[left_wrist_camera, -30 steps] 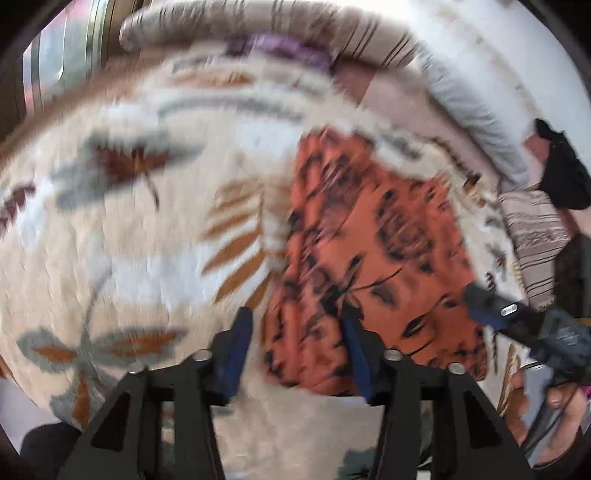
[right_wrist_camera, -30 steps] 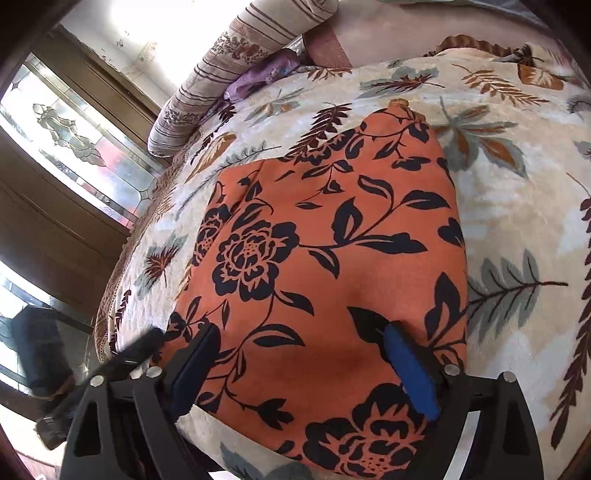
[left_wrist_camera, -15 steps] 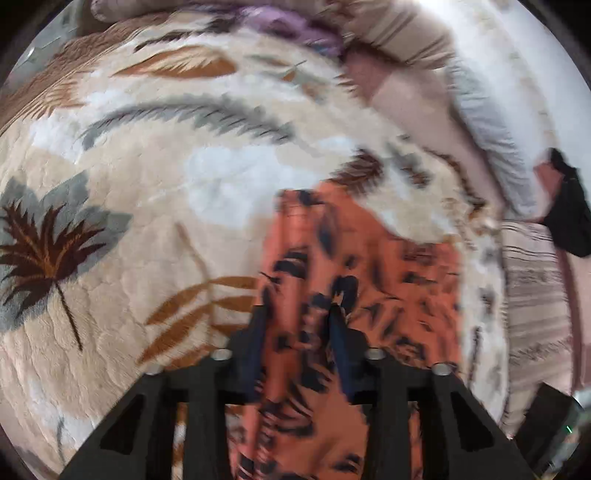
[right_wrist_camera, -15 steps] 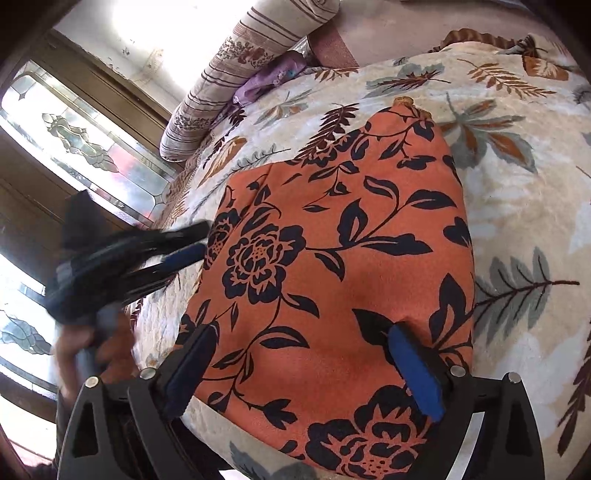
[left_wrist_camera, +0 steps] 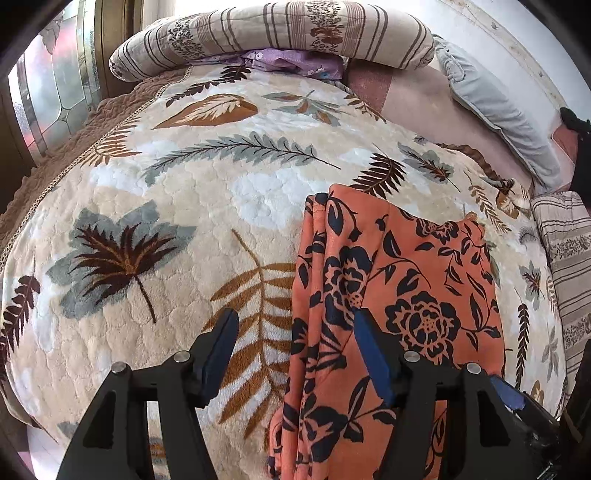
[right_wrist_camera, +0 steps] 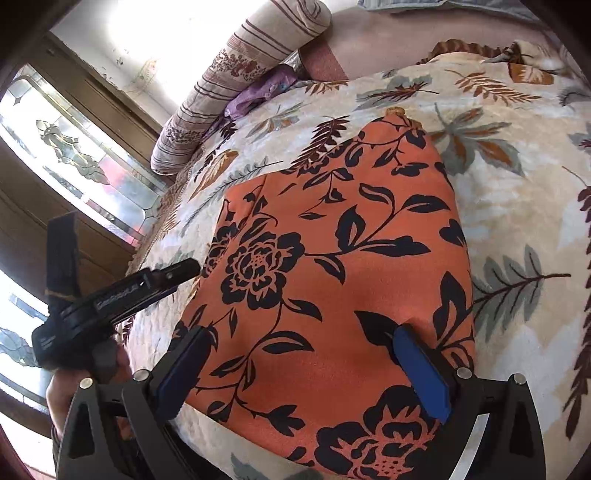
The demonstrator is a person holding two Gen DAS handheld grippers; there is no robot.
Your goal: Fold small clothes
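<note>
A bed covered by a plush cream blanket (left_wrist_camera: pixel 207 206) printed with grey and brown leaves fills the room's middle. On it lies the orange floral garment (right_wrist_camera: pixel 332 266), spread flat under the right hand and gathered into long folds along its edge at nine o'clock. Farther off, at twelve o'clock, a striped bolster (left_wrist_camera: pixel 273 33) lies along the head of the bed with a purple cloth (left_wrist_camera: pixel 291 61) tucked under it, and a pale grey pillow (left_wrist_camera: pixel 495 107) rests at two o'clock. Leaded glass panels (right_wrist_camera: pixel 77 162) in dark wood frames stand beyond the bed at ten o'clock.

Both hands tilt steeply down toward the bed. The left hand-held gripper (left_wrist_camera: pixel 295 347) hangs over the bunched edge of the garment; its jaws are opening, with folds of cloth lying loose between them and no pad pressing. A hand (right_wrist_camera: pixel 70 387) grips its handle at eight o'clock in the right view. The right hand-held gripper (right_wrist_camera: pixel 295 365) stands spread wide over the near end of the garment, its jaws widening slightly, clamping nothing.
</note>
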